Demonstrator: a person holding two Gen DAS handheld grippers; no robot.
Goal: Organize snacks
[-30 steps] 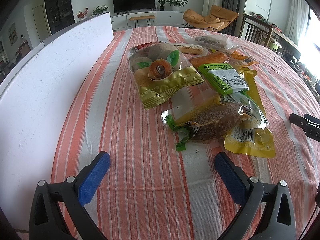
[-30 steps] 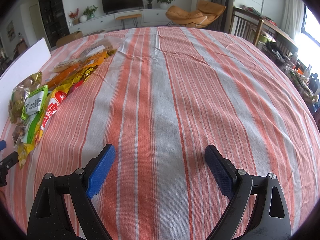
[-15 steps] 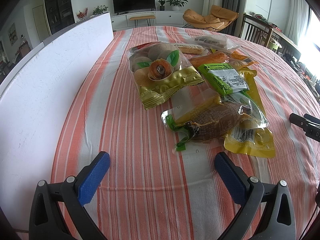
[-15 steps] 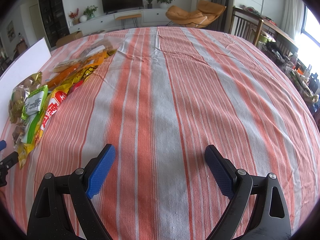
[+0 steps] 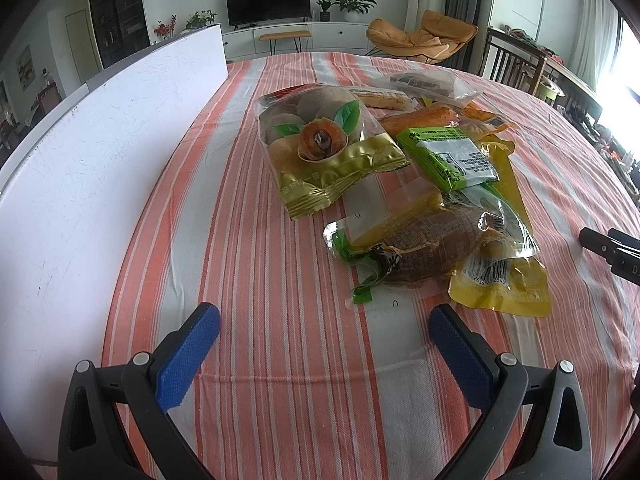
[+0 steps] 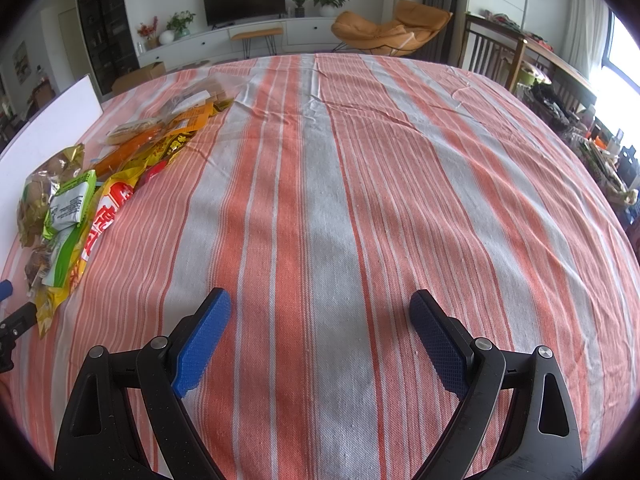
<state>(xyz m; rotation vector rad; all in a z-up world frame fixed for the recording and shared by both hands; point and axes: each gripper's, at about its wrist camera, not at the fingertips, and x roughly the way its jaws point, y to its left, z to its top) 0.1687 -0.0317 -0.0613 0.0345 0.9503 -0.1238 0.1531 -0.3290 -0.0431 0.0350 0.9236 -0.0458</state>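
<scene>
While both tongs hover above the striped bench [image 6: 320, 184], neither touches any snack. The left tongs [image 5: 324, 344] are spread wide with nothing between the blue pads [image 5: 188, 354]. The right tongs [image 6: 320, 332] are likewise spread wide and hold nothing, over bare cloth.

In the left wrist view, the snack pile lies from 12 to 2 o'clock of the left tongs:
- A gold-and-clear bag of brown fruit [image 5: 320, 148] sits at 12 o'clock, nearest the white board [image 5: 100, 152] that stands along the bench edge at 9 to 11 o'clock.
- A clear packet holding a brown cake [image 5: 428, 244] lies at 1 o'clock, closest to the tongs, and overlaps a yellow pouch [image 5: 504, 288] at its right.
- A green-edged packet with a white label [image 5: 452, 156] rests on top of the pile, behind the cake packet.
- An orange packet [image 5: 420, 116] and a clear bag [image 5: 432, 84] lie at the far end of the pile.

A black part of the right tongs appears at 3 o'clock in this view, just beside the yellow pouch.

In the right wrist view, the same pile runs along the left edge at 9 to 11 o'clock, well apart from the right tongs.
</scene>
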